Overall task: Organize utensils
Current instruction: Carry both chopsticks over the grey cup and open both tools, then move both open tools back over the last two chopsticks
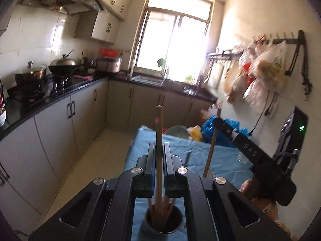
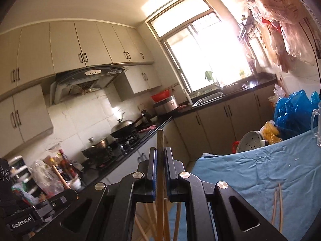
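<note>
My left gripper is shut on a wooden chopstick that stands upright; its lower end reaches into a metal cup holding several chopsticks. My right gripper is shut on another wooden chopstick, also upright, with more chopsticks fanned out below its jaws. The right gripper also shows in the left wrist view, holding its chopstick above the blue cloth. Two loose chopsticks lie on the cloth at the right.
A glass mug stands at the table's far right. A steamer lid and blue and yellow bags sit beyond the table. A dark counter with stove and pots runs along the left; bags hang on the right wall.
</note>
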